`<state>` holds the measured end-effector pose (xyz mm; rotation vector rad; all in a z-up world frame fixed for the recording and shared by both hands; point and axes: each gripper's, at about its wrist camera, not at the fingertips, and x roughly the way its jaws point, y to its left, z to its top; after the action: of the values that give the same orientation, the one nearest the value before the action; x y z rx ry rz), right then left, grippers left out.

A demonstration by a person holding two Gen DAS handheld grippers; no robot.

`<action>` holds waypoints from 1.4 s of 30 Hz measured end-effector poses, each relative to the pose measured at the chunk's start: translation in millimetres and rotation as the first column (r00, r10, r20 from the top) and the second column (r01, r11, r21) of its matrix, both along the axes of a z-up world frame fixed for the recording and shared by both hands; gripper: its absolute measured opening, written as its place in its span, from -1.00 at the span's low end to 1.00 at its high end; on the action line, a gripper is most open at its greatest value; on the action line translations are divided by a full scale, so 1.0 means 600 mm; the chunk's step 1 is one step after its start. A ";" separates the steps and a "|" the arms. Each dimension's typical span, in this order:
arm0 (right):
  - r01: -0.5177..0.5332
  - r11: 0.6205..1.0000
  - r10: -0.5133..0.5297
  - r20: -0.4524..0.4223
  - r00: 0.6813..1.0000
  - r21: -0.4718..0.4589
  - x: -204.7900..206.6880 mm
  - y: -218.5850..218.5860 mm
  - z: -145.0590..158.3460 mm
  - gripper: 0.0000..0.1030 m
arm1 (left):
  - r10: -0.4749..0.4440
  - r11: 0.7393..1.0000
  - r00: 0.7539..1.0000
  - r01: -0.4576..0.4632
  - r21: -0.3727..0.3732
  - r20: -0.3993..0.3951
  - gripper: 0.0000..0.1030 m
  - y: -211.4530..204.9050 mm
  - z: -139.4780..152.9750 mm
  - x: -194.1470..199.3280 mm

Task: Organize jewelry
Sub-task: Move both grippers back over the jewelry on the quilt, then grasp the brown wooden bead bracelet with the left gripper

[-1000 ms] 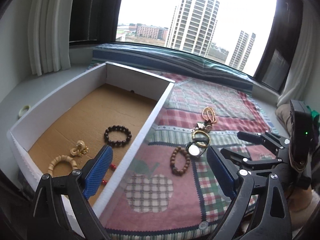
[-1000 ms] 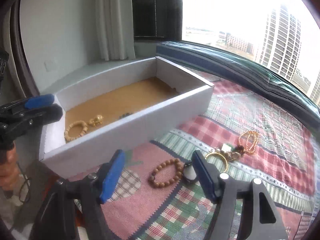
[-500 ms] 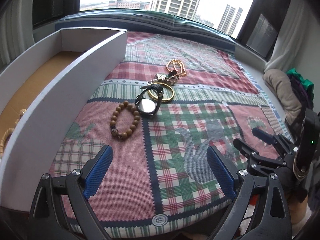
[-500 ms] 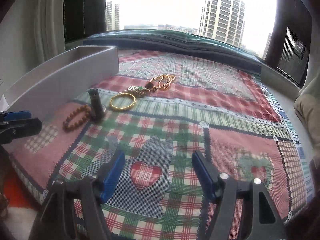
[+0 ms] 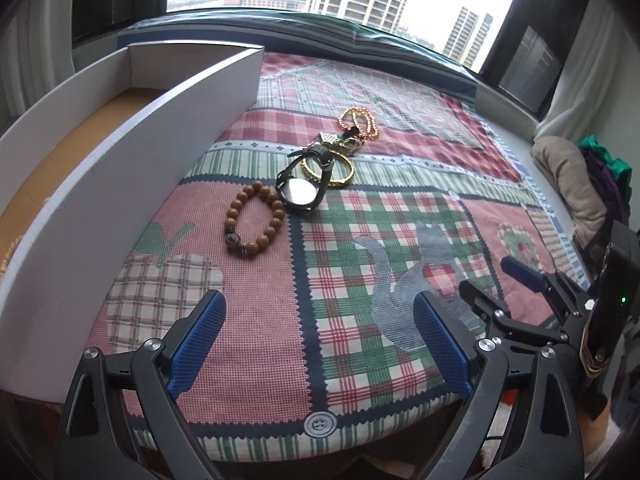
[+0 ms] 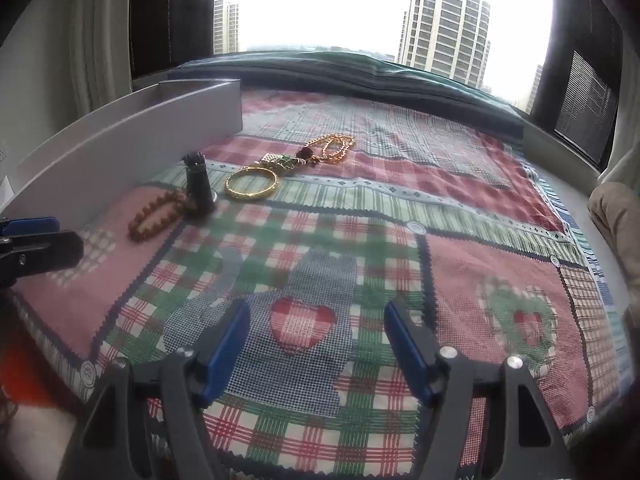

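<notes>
A brown wooden bead bracelet [image 5: 253, 220] lies on the patchwork cloth, with a black watch [image 5: 306, 184] beside it, a gold bangle [image 5: 330, 170], a small charm cluster [image 5: 334, 140] and an orange bead chain [image 5: 360, 122] behind. The same items show in the right wrist view: bracelet [image 6: 158, 214], watch [image 6: 198, 184], bangle [image 6: 251, 184], chain [image 6: 330, 148]. A white cardboard box [image 5: 132, 152] with a brown floor stands at the left. My left gripper [image 5: 320, 332] is open and empty over the cloth's near edge. My right gripper [image 6: 318, 340] is open and empty, and it shows in the left wrist view [image 5: 500, 286].
The patchwork cloth [image 5: 360, 280] covers a window bench. A beige cushion [image 5: 572, 188] and green fabric [image 5: 608, 164] lie at the right. The box wall [image 6: 120, 148] runs along the left. The window and a dark ledge [image 6: 360, 76] close the far side.
Both grippers have swung right, away from the box, and pulled back toward the cloth's near edge. The box interior with its bracelets has mostly left view. Both stay open and empty.
</notes>
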<state>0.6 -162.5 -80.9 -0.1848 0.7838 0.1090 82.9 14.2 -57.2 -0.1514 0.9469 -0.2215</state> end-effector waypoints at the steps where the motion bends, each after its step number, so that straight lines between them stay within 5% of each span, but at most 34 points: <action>1: 0.000 1.000 0.000 -0.002 1.000 0.000 -0.001 0.000 -0.002 0.37 | 0.002 1.000 1.000 -0.002 -0.001 -0.004 0.85 0.001 -0.002 -0.001; 12: -0.016 1.000 0.016 -0.037 0.999 0.002 -0.001 0.007 -0.021 0.38 | 0.008 1.000 0.999 -0.009 -0.018 -0.054 0.85 0.006 -0.027 0.016; 21: -0.018 1.000 0.019 -0.060 0.998 0.024 0.006 0.005 -0.028 0.38 | 0.009 0.993 0.999 -0.004 0.120 -0.047 0.78 0.025 -0.053 0.096; 27: -0.015 0.999 0.017 -0.063 0.998 0.032 0.002 0.001 -0.028 0.38 | 0.102 0.992 0.989 -0.093 0.084 -0.108 0.31 0.064 -0.091 0.157; 35: -0.017 0.999 0.020 -0.069 0.997 0.040 0.004 0.003 -0.029 0.38 | 0.098 0.965 0.992 -0.074 0.250 -0.083 -0.08 0.035 -0.116 0.162; 36: -0.016 0.999 0.019 -0.068 0.998 0.039 0.004 0.002 -0.029 0.38 | 0.080 0.968 0.993 -0.058 0.242 -0.084 -0.19 0.033 -0.115 0.158; 38: -0.010 0.999 0.013 -0.069 0.998 0.042 0.005 0.000 -0.029 0.38 | 0.050 0.972 0.994 -0.027 0.233 -0.094 -0.73 0.027 -0.113 0.154; 42: 0.003 0.998 0.001 -0.080 0.997 0.057 0.009 -0.004 -0.031 0.38 | 0.044 0.990 0.992 -0.028 0.137 -0.116 -0.77 0.037 -0.103 0.146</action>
<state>6.1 -164.6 -99.6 -0.1262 0.8598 0.1384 170.6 36.7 -119.0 -0.0577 1.0736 -0.1149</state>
